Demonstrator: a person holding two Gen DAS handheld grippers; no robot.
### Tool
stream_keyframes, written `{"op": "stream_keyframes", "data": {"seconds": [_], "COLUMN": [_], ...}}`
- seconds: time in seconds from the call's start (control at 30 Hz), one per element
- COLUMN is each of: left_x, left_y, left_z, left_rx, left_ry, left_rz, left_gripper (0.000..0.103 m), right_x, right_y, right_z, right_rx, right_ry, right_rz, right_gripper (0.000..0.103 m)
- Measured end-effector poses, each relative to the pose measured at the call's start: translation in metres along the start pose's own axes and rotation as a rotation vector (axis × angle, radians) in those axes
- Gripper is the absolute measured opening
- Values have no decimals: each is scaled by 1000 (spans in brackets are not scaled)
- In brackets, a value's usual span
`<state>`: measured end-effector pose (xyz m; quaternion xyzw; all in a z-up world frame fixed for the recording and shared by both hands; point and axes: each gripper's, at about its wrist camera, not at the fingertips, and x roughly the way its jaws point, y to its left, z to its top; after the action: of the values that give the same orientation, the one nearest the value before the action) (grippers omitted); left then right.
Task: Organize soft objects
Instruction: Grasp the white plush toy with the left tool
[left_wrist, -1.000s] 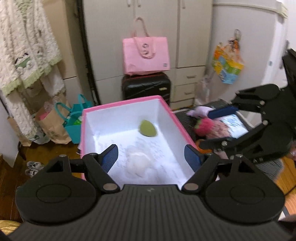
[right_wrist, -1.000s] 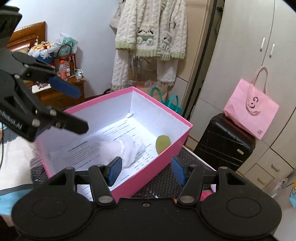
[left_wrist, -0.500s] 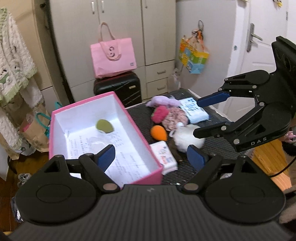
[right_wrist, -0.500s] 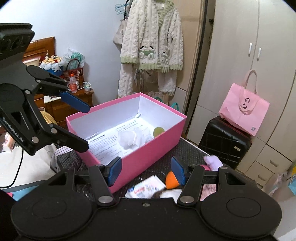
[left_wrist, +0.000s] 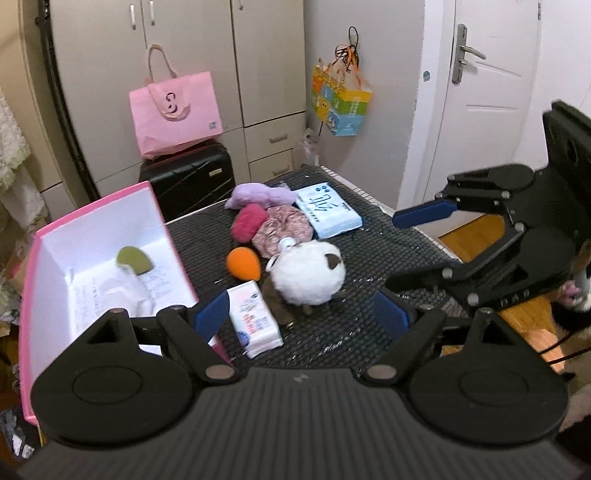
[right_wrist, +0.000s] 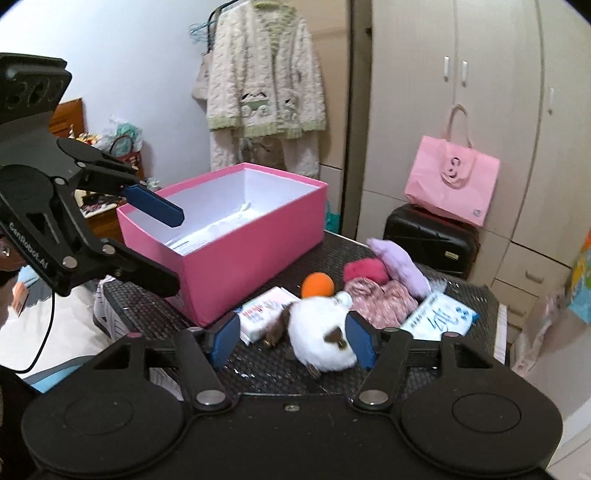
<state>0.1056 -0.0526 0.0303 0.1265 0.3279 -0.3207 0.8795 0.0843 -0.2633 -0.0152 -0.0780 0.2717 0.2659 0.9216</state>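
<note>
A pink box (left_wrist: 92, 206) (right_wrist: 236, 254) stands open on the black mat, holding a green sponge (left_wrist: 135, 260) and a white soft item (left_wrist: 125, 291). On the mat lie a white plush sheep (left_wrist: 308, 275) (right_wrist: 321, 341), an orange sponge (left_wrist: 243, 263) (right_wrist: 317, 285), a magenta puff (left_wrist: 248, 221), a floral pink cap (left_wrist: 282, 230), a lilac cloth (left_wrist: 258, 194) and two tissue packs (left_wrist: 253, 323) (left_wrist: 327, 208). My left gripper (left_wrist: 301, 317) is open and empty above the small pack and sheep. My right gripper (right_wrist: 293, 341) is open, its pads either side of the sheep.
A black suitcase (left_wrist: 188, 181) with a pink tote bag (left_wrist: 175, 110) stands behind the table by the wardrobe. A white door (left_wrist: 491, 92) is at the right. A cream cardigan (right_wrist: 264, 77) hangs on the wall. The mat's edge (left_wrist: 417, 225) drops to a wooden floor.
Both grippers have swung away from the pink box toward the pile of soft items. The right gripper has come down around the plush sheep. Both stay open.
</note>
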Motion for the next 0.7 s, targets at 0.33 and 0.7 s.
{"op": "stream_keyframes", "data": {"seconds": [0.33, 0.7], "left_x": [67, 136], "left_y": [-18, 2], "left_z": [10, 10], "left_rx": [-33, -204], "left_ry": [-55, 15], "left_rz": [35, 5], "left_gripper": [85, 84], "right_x": [46, 111], "right_y": [-28, -33], "right_z": [-37, -55], "right_rx": [75, 86], "right_ry": [-12, 25], "right_rz": [-69, -47], "right_gripper": [74, 82]}}
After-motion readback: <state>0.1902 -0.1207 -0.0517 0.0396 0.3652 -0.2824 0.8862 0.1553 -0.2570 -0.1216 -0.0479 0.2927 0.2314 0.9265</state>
